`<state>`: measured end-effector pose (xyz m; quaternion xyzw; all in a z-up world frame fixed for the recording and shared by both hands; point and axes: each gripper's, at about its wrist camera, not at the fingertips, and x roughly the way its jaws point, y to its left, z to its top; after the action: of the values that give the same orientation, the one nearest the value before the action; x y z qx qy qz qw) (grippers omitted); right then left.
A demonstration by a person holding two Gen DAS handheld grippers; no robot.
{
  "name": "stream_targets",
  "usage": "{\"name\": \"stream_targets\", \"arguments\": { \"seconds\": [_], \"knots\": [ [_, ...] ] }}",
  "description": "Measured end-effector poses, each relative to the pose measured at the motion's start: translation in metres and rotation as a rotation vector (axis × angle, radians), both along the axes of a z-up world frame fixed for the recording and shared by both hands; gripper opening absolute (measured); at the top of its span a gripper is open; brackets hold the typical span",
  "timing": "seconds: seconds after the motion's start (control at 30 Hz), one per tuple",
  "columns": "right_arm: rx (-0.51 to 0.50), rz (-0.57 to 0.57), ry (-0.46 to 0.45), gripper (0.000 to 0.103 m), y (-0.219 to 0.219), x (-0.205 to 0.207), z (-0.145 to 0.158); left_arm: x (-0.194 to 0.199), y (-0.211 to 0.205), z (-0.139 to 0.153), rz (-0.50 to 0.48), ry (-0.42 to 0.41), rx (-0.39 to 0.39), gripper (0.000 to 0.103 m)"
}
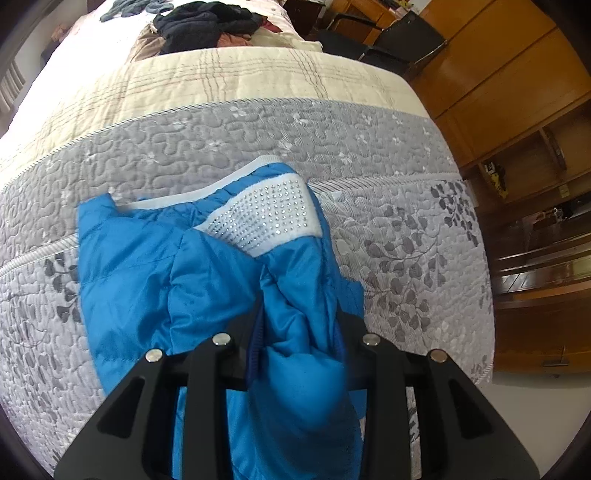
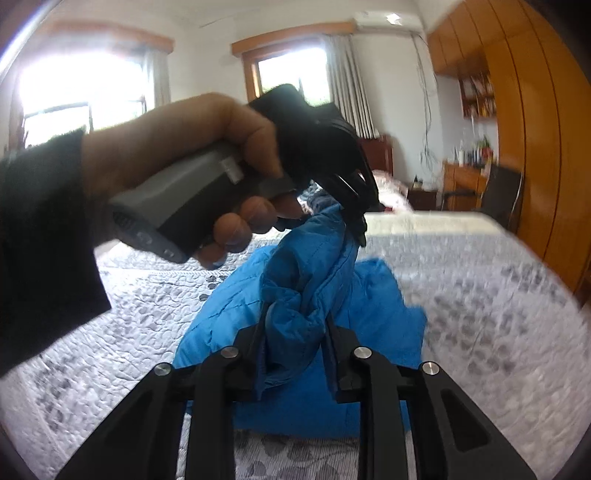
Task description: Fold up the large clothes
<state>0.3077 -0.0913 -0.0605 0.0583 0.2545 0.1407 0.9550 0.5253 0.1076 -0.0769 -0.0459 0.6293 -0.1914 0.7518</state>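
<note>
Gripping bunched fabric, left tongs [image 1: 299, 325] and right tongs [image 2: 293, 332] are each closed on the bright blue puffer jacket [image 1: 155, 273], which drapes onto the grey floral quilted bed [image 1: 406, 236], white rhinestone-studded collar [image 1: 266, 218] pointing toward the far end.

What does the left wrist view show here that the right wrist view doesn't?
Only the left wrist view shows the jacket's white studded collar and the dark clothes pile at the bed's far end. Only the right wrist view shows the hand holding the left claw, plus the windows. Both show the blue jacket on the grey quilt, with each view's own claw, left and right, shut on its fabric.
</note>
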Motion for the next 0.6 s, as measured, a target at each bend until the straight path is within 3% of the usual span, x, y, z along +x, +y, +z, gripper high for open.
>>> {"name": "stream_targets", "arguments": {
  "seconds": [0.4, 0.6],
  "knots": [
    [0.317, 0.015, 0.157, 0.024, -0.074, 0.012, -0.057, -0.006, -0.037, -0.027, 0.011, -0.146, -0.016, 0.042],
    [0.452, 0.023, 0.239, 0.024, -0.094, 0.016, -0.079, -0.016, -0.029, -0.008, 0.006, -0.268, -0.118, 0.067]
  ]
}}
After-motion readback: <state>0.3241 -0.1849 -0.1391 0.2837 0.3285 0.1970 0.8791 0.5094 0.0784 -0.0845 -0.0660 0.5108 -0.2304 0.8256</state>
